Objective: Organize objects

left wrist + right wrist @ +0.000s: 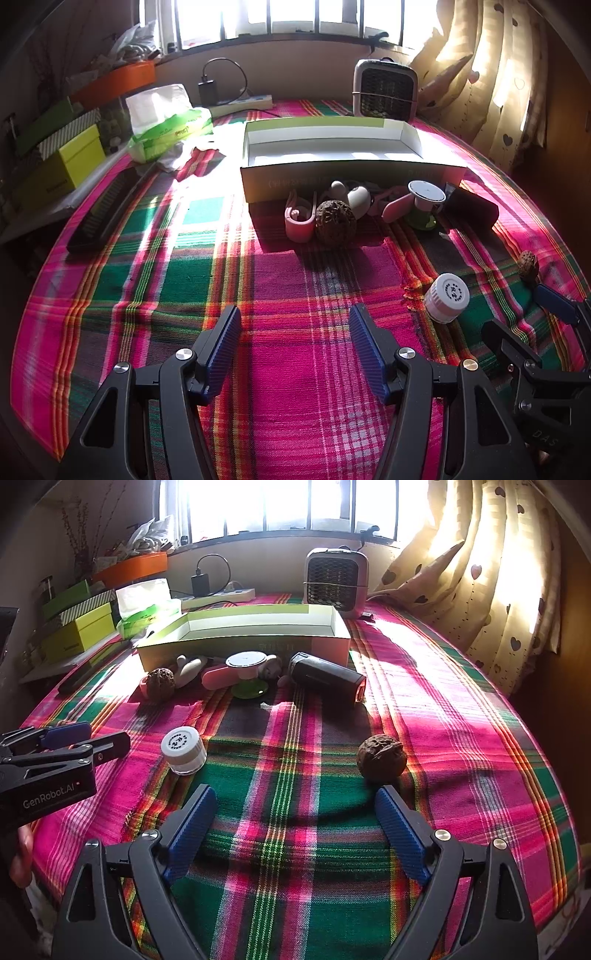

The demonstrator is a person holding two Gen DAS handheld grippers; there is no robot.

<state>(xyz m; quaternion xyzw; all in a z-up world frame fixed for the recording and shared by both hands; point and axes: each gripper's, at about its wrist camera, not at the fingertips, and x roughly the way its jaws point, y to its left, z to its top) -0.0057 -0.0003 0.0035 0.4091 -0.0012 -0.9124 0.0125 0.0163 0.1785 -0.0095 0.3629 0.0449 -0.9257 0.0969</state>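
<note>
Both the left gripper (295,325) and right gripper (295,805) gape empty over bare plaid cloth (288,775) (jar (184,751) and walnut (380,758) flank the right one)

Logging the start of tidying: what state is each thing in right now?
left gripper: open, empty
right gripper: open, empty
green box: open, empty
white jar: lid on, upright
black cylinder: lying on its side
near walnut: loose on cloth

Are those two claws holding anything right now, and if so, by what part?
Nothing is held. The left claw and the right claw both stand open over the cloth, nothing between their fingers.
</note>
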